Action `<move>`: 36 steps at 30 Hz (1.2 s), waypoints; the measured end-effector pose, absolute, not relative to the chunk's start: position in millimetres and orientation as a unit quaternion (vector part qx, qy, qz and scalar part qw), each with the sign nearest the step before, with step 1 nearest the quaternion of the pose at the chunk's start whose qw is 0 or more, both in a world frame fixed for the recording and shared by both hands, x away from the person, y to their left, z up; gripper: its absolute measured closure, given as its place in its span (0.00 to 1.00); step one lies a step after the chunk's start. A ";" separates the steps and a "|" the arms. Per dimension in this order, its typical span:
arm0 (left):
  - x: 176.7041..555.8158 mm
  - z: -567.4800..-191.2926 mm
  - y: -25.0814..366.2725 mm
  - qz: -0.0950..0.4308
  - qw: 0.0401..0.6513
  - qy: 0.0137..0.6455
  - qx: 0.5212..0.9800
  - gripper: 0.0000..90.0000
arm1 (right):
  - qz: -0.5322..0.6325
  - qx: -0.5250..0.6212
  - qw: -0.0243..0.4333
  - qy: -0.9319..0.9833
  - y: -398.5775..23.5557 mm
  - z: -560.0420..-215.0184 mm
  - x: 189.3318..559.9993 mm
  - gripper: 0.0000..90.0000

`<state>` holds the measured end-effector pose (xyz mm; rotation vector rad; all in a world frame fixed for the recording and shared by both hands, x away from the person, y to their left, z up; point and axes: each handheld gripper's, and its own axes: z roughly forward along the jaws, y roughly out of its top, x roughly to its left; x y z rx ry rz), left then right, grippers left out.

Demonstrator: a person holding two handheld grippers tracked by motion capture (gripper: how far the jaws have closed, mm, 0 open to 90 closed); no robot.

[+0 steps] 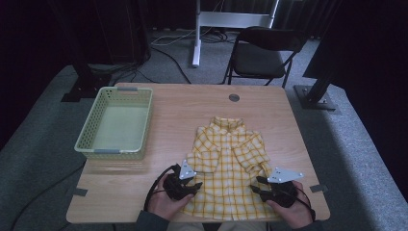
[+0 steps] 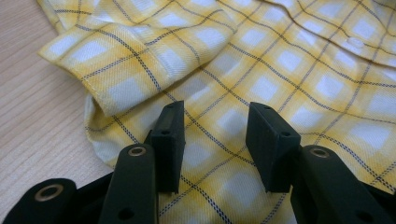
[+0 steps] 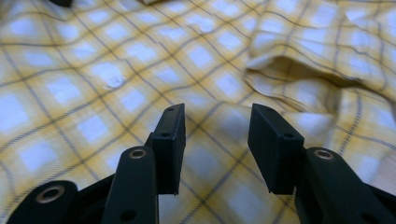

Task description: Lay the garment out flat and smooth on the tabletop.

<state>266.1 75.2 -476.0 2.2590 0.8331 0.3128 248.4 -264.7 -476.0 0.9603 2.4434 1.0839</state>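
Note:
A yellow checked short-sleeved shirt (image 1: pixel 228 159) lies flat on the wooden table (image 1: pixel 178 106), collar away from me, hem at the near edge. My left gripper (image 1: pixel 195 186) rests at the shirt's lower left, its jaws open just above the fabric (image 2: pixel 261 88), close to the folded left sleeve (image 2: pixel 116 56). My right gripper (image 1: pixel 257 186) sits at the lower right, also open over the cloth (image 3: pixel 140 51), with a rumpled fold (image 3: pixel 299 74) of the right sleeve ahead. Neither pair of pads pinches any fabric.
A pale green plastic basket (image 1: pixel 126 90) stands empty at the table's left. A round cable grommet (image 1: pixel 234 97) sits near the far edge. Behind the table are a black folding chair (image 1: pixel 262 53) and a white stand leg (image 1: pixel 196 43).

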 end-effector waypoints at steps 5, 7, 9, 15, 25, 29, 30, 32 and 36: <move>267.2 -476.3 75.8 0.123 0.349 0.324 0.871 0.64 | 0.376 0.349 0.166 0.842 -270.1 -476.5 253.0 0.61; 267.5 -476.4 75.8 0.124 0.350 0.325 0.870 0.64 | 0.377 0.358 0.170 0.837 -272.9 -475.8 254.8 0.61; 268.0 -476.5 76.0 0.124 0.351 0.326 0.869 0.63 | 0.377 0.363 0.178 0.833 -276.1 -475.2 256.3 0.61; 268.5 -476.8 75.9 0.125 0.352 0.327 0.868 0.62 | 0.382 0.385 0.199 0.816 -284.8 -473.8 259.5 0.60; 268.6 -475.8 72.6 0.124 0.357 0.323 0.868 0.61 | 0.393 0.398 0.216 0.800 -293.6 -462.8 271.5 0.60; 270.1 -475.0 70.6 0.122 0.357 0.321 0.869 0.60 | 0.398 0.409 0.211 0.794 -296.9 -463.6 278.5 0.60; 270.6 -475.1 70.1 0.122 0.357 0.321 0.868 0.60 | 0.399 0.411 0.209 0.792 -297.3 -464.0 279.8 0.60; 271.5 -475.3 69.0 0.122 0.358 0.321 0.868 0.60 | 0.399 0.414 0.209 0.792 -297.9 -464.8 282.1 0.60; 272.7 -476.4 66.6 0.120 0.359 0.318 0.869 0.59 | 0.401 0.417 0.204 0.790 -298.5 -465.8 287.6 0.60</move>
